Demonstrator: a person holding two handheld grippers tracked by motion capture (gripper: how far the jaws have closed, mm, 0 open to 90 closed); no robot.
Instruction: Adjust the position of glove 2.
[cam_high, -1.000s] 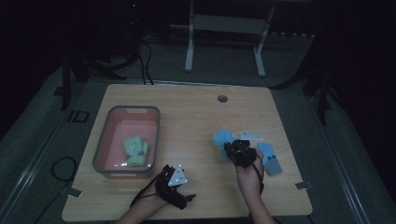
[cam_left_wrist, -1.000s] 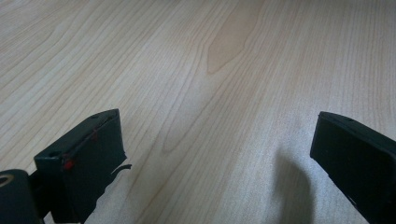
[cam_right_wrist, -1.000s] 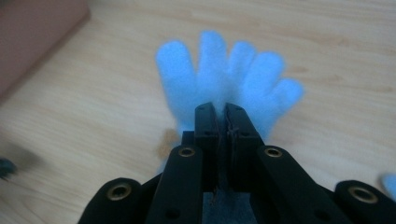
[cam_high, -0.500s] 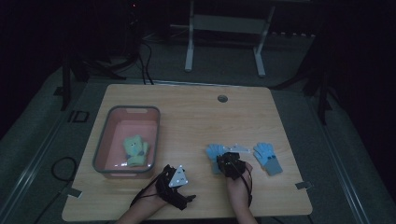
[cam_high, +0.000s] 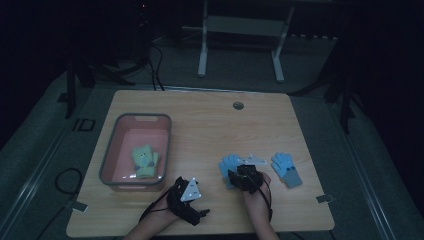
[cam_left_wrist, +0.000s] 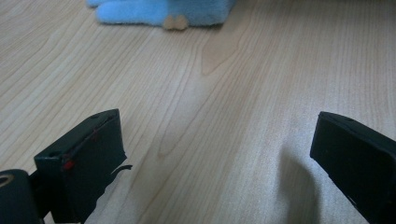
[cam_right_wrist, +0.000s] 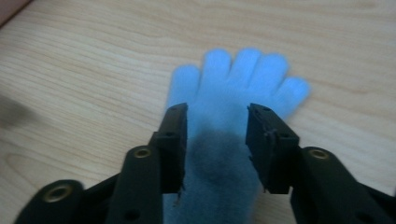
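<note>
Dim room, light falling mainly on the wooden surface (cam_high: 210, 120). Grey carpeted floor (cam_high: 45, 150) is seen around it, black cables (cam_high: 150, 55) trailing at back left, a white metal stand (cam_high: 240, 45) behind, walls lost in darkness.

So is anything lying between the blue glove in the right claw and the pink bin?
Nothing visible does. The blue glove sits between the right claw's jaws, and bare table runs to the pink bin; the left claw sits nearer the front edge.

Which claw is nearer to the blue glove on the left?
Right. The right claw straddles the blue glove; the left claw rests apart, beside the pink bin.
</note>
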